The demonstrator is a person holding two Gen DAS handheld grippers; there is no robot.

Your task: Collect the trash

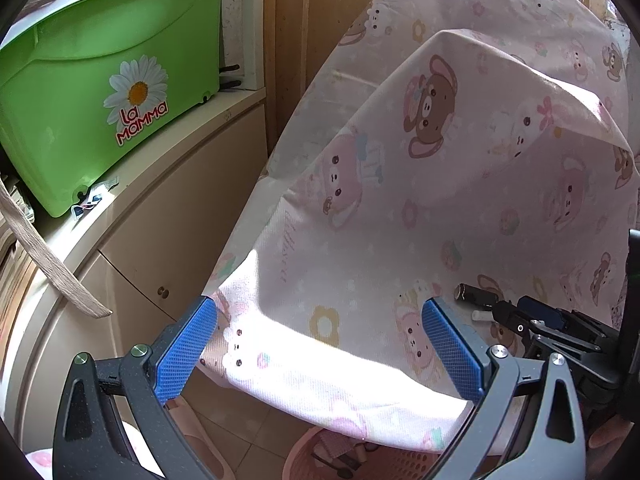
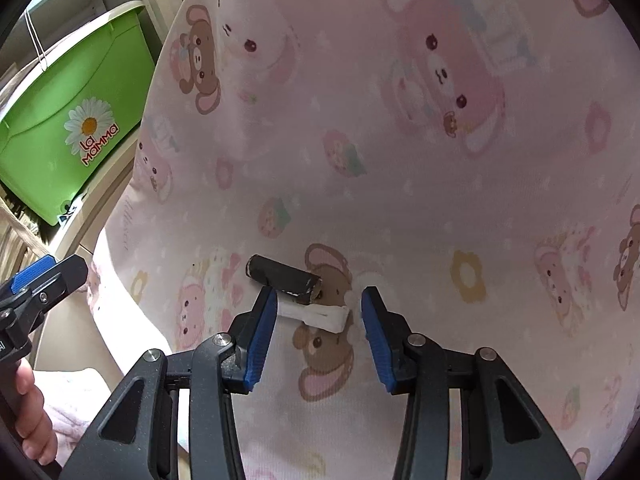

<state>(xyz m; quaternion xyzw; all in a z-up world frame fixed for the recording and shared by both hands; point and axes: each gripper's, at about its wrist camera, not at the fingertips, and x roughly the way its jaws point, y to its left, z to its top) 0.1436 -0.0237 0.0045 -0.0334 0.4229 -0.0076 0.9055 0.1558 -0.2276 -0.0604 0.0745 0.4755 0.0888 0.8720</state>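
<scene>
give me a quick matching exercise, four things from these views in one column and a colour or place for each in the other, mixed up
Things:
1. storage box
2. dark roll
3. white scrap
4. basket

Descriptions:
A. pink, on the floor below the cloth's edge
B. green, with a daisy sticker
C. between the open right gripper's fingers, on the cloth
D. black, lying just beyond the white piece

Pairs: 1-B, 2-D, 3-C, 4-A
</scene>
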